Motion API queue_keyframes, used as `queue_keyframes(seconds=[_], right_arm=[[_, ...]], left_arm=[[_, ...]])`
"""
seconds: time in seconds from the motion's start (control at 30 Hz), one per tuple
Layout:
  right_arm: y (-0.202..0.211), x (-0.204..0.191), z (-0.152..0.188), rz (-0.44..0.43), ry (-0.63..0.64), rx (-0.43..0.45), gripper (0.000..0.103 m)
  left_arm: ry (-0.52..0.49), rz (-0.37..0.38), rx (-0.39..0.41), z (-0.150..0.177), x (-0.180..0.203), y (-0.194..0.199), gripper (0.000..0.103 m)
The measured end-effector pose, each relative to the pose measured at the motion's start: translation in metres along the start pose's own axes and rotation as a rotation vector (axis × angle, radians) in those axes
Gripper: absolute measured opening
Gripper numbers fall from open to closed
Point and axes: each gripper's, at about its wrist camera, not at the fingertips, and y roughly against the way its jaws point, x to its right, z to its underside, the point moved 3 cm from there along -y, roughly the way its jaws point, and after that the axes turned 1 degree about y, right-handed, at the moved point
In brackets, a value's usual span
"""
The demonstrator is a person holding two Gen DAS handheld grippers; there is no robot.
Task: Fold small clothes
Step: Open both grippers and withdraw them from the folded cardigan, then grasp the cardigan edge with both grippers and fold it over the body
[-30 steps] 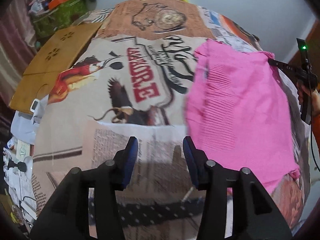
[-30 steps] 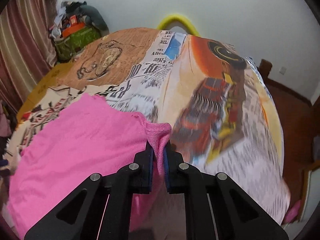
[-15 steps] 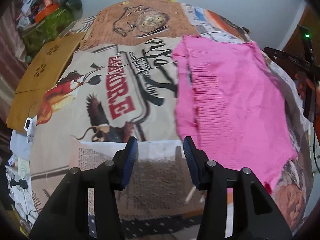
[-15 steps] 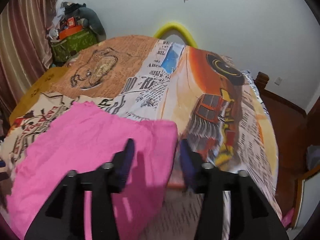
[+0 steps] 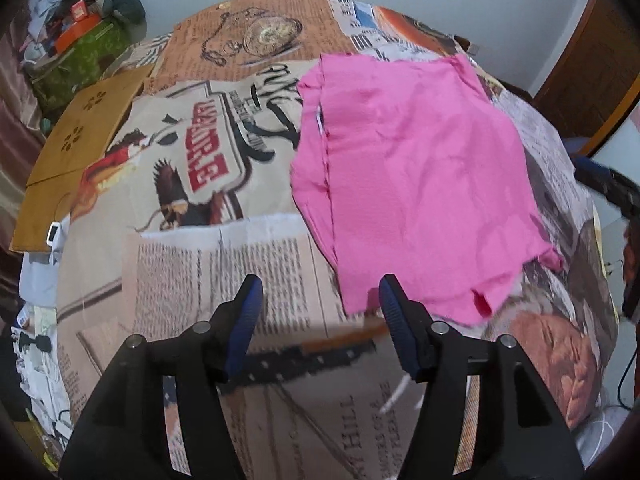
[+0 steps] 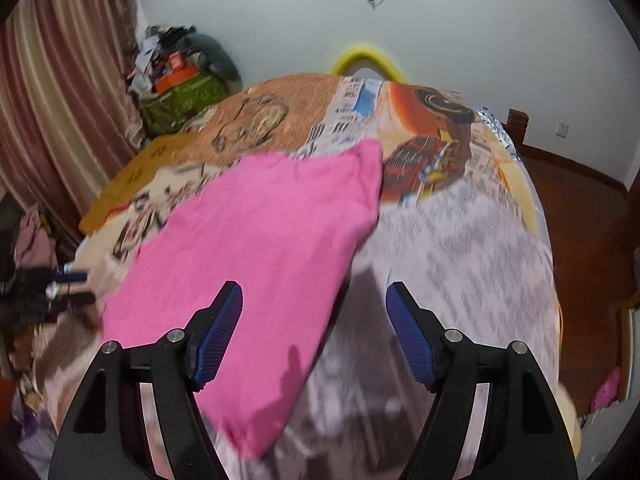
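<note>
While pink garment (image 5: 416, 176) lies flat, folded, edges ragged, your left gripper (image 5: 320, 296) and right gripper (image 6: 314, 300) gape empty, jaws just opening.

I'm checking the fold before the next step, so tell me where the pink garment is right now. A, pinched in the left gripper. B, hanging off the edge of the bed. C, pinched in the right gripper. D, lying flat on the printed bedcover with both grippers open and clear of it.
D: the pink garment lies spread on the printed bedcover, and both the left gripper and the right gripper stand open with nothing pinched.

A bed (image 5: 224, 264) — probably — under a newsprint-patterned cover, pink garment (image 5: 416, 176) spread flat.
</note>
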Motion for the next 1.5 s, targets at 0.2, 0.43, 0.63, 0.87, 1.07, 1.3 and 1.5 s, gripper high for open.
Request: queue_keyframes(seconds=[0.2, 0.43, 0.63, 0.87, 1.07, 1.3, 1.5], right_arm=[[-0.001, -0.018, 0.042, -0.036, -0.003, -0.081, 0.071], [-0.007, -0.031, 0.067, -0.025, 0.058, -0.138, 0.071], [-0.022, -0.037, 0.072, -0.025, 0.08, -0.162, 0.071], [-0.032, -0.048, 0.072, -0.036, 0.135, -0.176, 0.071], [-0.042, -0.051, 0.068, -0.076, 0.133, -0.185, 0.059], [-0.05, -0.05, 0.068, -0.106, 0.099, -0.192, 0.015], [-0.039, -0.053, 0.065, -0.135, 0.11, -0.151, 0.011]], left_arm=[[-0.107, -0.058, 0.019, 0.02, 0.022, 0.008, 0.067], [-0.166, -0.051, -0.013, 0.029, 0.04, 0.0, 0.068], [-0.239, -0.021, -0.014, 0.012, 0.059, -0.019, 0.068], [-0.254, -0.033, 0.015, 0.003, 0.063, -0.029, 0.068], [-0.326, -0.07, 0.069, 0.006, 0.079, -0.029, 0.029], [-0.323, -0.106, 0.086, 0.007, 0.087, -0.034, 0.013], [-0.241, -0.082, 0.094, 0.004, 0.076, -0.023, 0.008]])
